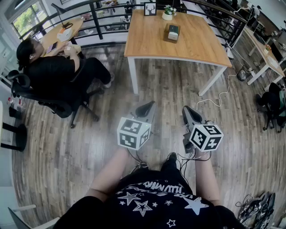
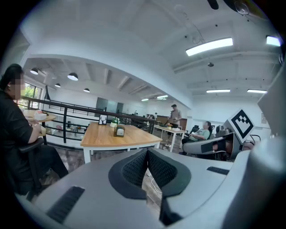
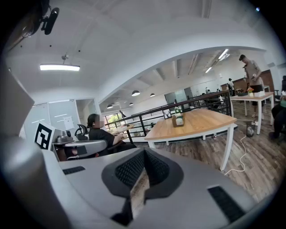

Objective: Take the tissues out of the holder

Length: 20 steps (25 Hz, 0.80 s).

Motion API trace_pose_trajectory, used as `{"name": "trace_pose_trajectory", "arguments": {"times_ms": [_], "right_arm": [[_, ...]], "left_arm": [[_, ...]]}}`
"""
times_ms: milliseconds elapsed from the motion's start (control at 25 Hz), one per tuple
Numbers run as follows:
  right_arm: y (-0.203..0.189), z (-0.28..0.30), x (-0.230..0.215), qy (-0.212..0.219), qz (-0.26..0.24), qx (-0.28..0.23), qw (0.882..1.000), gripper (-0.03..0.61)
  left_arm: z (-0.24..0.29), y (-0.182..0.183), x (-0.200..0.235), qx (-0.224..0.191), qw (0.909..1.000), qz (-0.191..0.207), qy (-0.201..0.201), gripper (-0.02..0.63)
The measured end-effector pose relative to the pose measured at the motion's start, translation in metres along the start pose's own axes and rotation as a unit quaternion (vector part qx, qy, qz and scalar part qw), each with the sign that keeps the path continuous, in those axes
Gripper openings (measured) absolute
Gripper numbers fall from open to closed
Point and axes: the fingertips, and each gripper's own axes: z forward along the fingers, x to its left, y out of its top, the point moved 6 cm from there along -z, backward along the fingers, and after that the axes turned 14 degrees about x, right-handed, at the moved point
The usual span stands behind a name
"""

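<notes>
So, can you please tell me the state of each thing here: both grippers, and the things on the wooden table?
left gripper: fingers shut, empty.
right gripper: fingers shut, empty.
tissue holder: upright on the table, untouched.
plant pot: upright at the far edge.
picture frame: standing upright.

The tissue holder (image 1: 173,32) is sitting far off on the counter (image 1: 196,44), too small to show its tissues. Marker cubes (image 1: 133,133) are covering the hands holding the left hand-held gripper (image 1: 149,106) and right hand-held gripper (image 1: 187,111).
</notes>
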Motion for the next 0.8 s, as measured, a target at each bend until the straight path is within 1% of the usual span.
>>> {"name": "trace_pose_trajectory", "arguments": {"times_ms": [200, 440, 560, 640, 720, 800], "right_arm": [[-0.005, -0.004, 0.007, 0.003, 0.012, -0.007, 1.000, 0.014], [-0.001, -0.009, 0.017, 0.009, 0.002, -0.014, 1.000, 0.014], [-0.005, -0.009, 0.021, 0.017, 0.014, -0.014, 1.000, 0.014], [-0.010, -0.008, 0.022, 0.010, 0.019, -0.012, 1.000, 0.014], [-0.013, -0.008, 0.023, -0.004, 0.018, -0.014, 1.000, 0.014], [-0.015, -0.009, 0.024, -0.005, 0.024, -0.021, 0.999, 0.014]], "left_arm": [[-0.010, -0.008, 0.002, 0.001, 1.0000, -0.008, 0.001, 0.012], [-0.019, -0.015, 0.003, 0.005, 0.9999, -0.015, 0.005, 0.012], [-0.026, -0.019, 0.003, 0.003, 0.9999, -0.017, 0.001, 0.012], [-0.030, -0.023, 0.004, 0.004, 0.9998, -0.018, 0.001, 0.012], [-0.032, -0.029, 0.007, 0.009, 0.9998, -0.016, 0.010, 0.012], [-0.035, -0.035, 0.010, 0.016, 0.9995, -0.017, 0.020, 0.013]]}}
